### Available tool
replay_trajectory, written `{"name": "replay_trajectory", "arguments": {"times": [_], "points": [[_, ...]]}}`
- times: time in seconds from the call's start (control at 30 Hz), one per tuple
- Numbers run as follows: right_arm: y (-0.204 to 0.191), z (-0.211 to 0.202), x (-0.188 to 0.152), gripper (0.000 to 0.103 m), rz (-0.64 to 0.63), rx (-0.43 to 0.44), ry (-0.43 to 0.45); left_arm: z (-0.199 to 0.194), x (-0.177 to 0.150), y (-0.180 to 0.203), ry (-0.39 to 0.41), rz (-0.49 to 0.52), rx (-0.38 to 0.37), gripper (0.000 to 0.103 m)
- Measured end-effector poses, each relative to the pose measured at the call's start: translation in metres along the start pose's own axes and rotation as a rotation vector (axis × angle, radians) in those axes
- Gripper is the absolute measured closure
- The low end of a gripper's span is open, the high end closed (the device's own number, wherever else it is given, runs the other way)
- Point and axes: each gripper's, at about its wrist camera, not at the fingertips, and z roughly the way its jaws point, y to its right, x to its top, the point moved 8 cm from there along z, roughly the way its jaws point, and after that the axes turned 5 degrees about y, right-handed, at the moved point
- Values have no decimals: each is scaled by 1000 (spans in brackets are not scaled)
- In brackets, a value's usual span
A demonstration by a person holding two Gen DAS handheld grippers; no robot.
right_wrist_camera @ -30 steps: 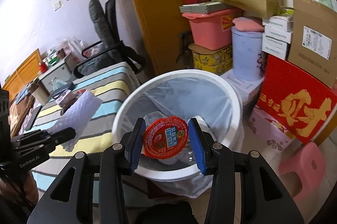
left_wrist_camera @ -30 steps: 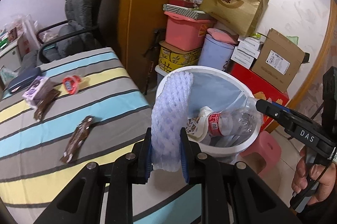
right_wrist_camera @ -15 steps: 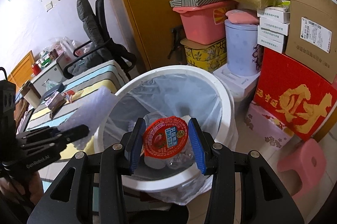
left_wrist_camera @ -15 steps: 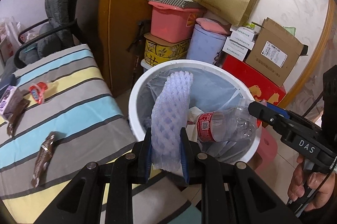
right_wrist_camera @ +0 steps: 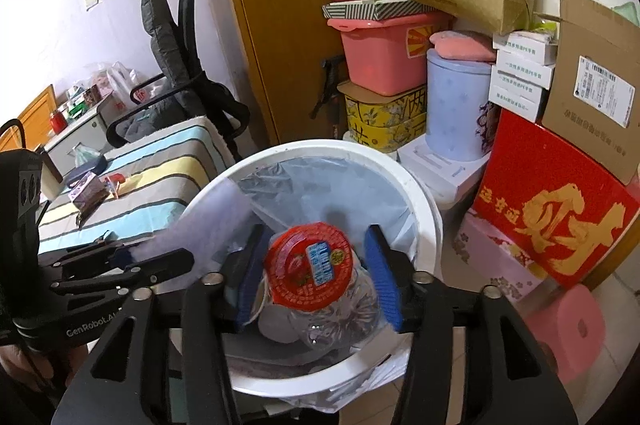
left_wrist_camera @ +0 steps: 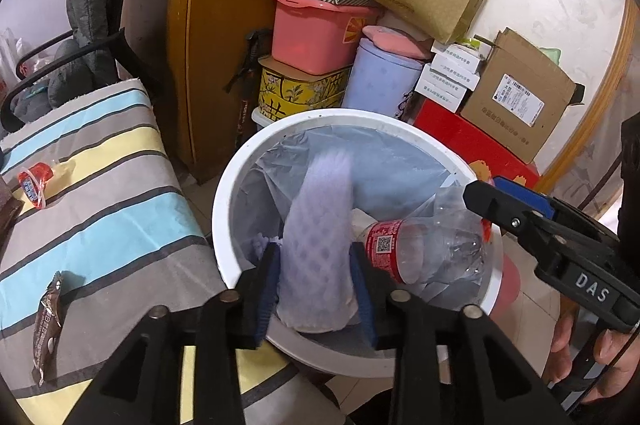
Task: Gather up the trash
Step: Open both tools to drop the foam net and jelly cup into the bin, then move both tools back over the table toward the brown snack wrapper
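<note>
Left wrist view: the left hand-held gripper [left_wrist_camera: 316,283] is opening over the white bin [left_wrist_camera: 224,193], foam net [left_wrist_camera: 316,245] blurred between its loosening pads, where earlier it was pinched tight. Next up is probably the wrappers on the striped bed [left_wrist_camera: 100,193].

Right wrist view: the right hand-held gripper [right_wrist_camera: 318,281] is spreading too, the red-lidded cup [right_wrist_camera: 310,263] tilted between the jaws and dropping into the bin; earlier it was gripped upright.

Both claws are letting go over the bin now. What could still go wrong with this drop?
1. The foam net is long and sits low between the opening left claw, near the white bin's front rim; it may snag or tip out.
2. The jelly cup between the opening right claw could bounce off the plastic bottle.
</note>
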Motion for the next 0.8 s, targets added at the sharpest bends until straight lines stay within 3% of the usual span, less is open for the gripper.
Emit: {"name": "replay_trajectory", "arguments": {"times": [0.8], "points": [[-16, -30, 5, 47, -12, 10, 62, -60, -9, -11, 76, -18, 29, 61]]}}
